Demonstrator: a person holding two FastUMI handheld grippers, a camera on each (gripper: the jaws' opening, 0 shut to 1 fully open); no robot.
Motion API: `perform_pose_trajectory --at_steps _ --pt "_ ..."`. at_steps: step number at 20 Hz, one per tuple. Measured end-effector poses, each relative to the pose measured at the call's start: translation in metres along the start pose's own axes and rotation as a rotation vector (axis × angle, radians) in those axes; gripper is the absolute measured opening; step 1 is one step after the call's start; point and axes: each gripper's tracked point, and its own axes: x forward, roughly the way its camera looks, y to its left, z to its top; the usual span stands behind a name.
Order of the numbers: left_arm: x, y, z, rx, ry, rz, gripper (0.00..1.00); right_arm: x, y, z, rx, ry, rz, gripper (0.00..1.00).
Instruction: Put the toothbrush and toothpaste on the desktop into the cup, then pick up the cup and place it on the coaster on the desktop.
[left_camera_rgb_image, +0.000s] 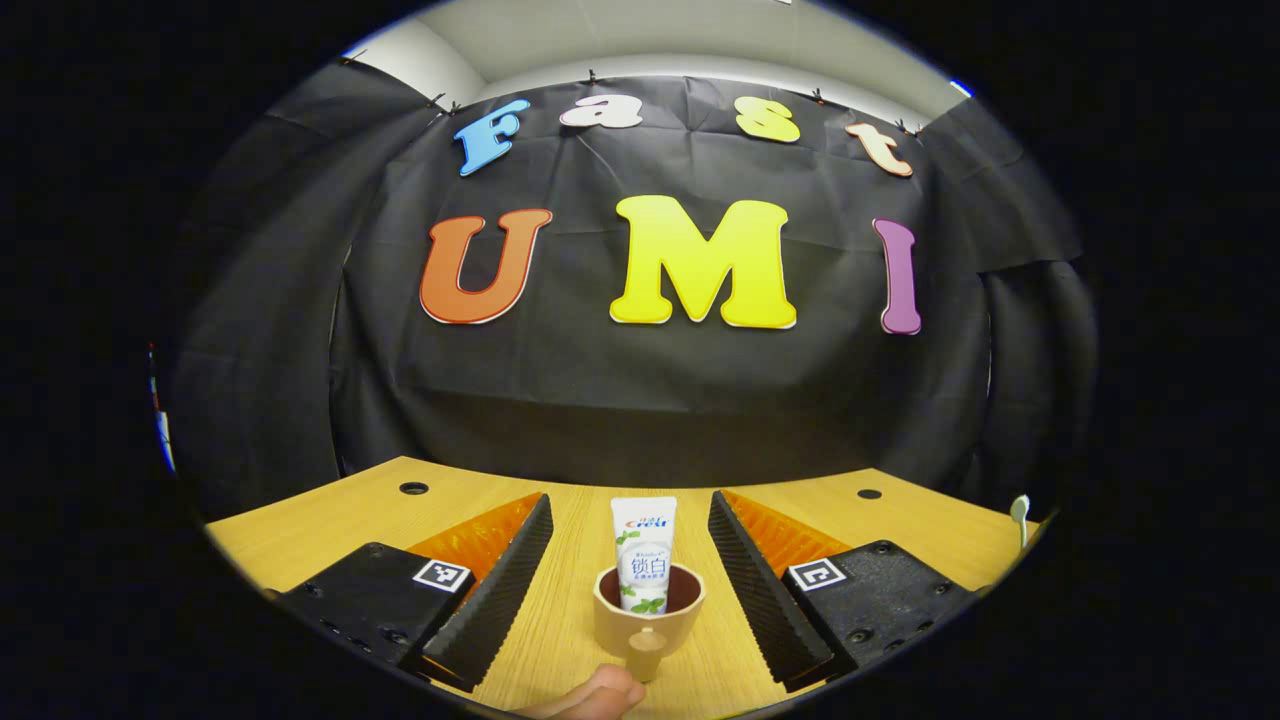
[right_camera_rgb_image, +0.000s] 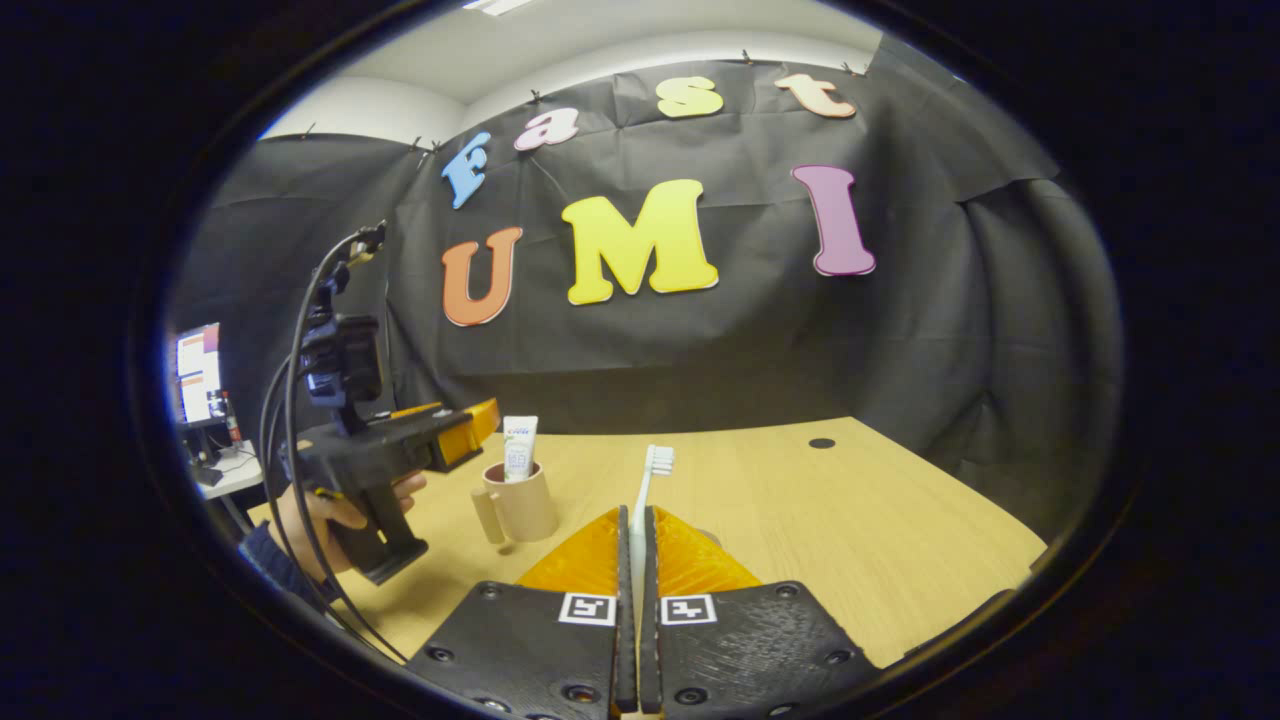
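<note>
A beige cup (left_camera_rgb_image: 648, 615) with a handle stands on the wooden desktop (left_camera_rgb_image: 300, 535), and a white toothpaste tube (left_camera_rgb_image: 643, 552) stands upright inside it. My left gripper (left_camera_rgb_image: 630, 530) is open, its two fingers spread either side of the cup without touching it. In the right gripper view the same cup (right_camera_rgb_image: 520, 503) with the toothpaste tube (right_camera_rgb_image: 519, 448) sits to the left, with the left gripper (right_camera_rgb_image: 455, 425) held by a hand beside it. My right gripper (right_camera_rgb_image: 636, 540) is shut on a white toothbrush (right_camera_rgb_image: 650, 478), whose bristled head points up and away above the desk.
The desktop (right_camera_rgb_image: 880, 510) has round cable holes at the back (left_camera_rgb_image: 413, 488) (left_camera_rgb_image: 869, 494) (right_camera_rgb_image: 821, 442). A fingertip (left_camera_rgb_image: 600, 692) shows at the near edge in the left gripper view. A monitor (right_camera_rgb_image: 198, 372) stands on a side table at far left.
</note>
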Motion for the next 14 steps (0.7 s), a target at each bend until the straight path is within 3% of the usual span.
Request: perform_pose_trajectory --at_steps 7,14 --pt "-0.064 0.038 -0.042 -0.001 0.088 0.048 0.99 0.042 0.042 0.038 -0.056 -0.037 0.015 0.02" --pt "-0.121 0.079 -0.035 -0.02 0.038 0.086 0.99 0.097 0.103 0.092 -0.102 -0.075 0.039 0.02"
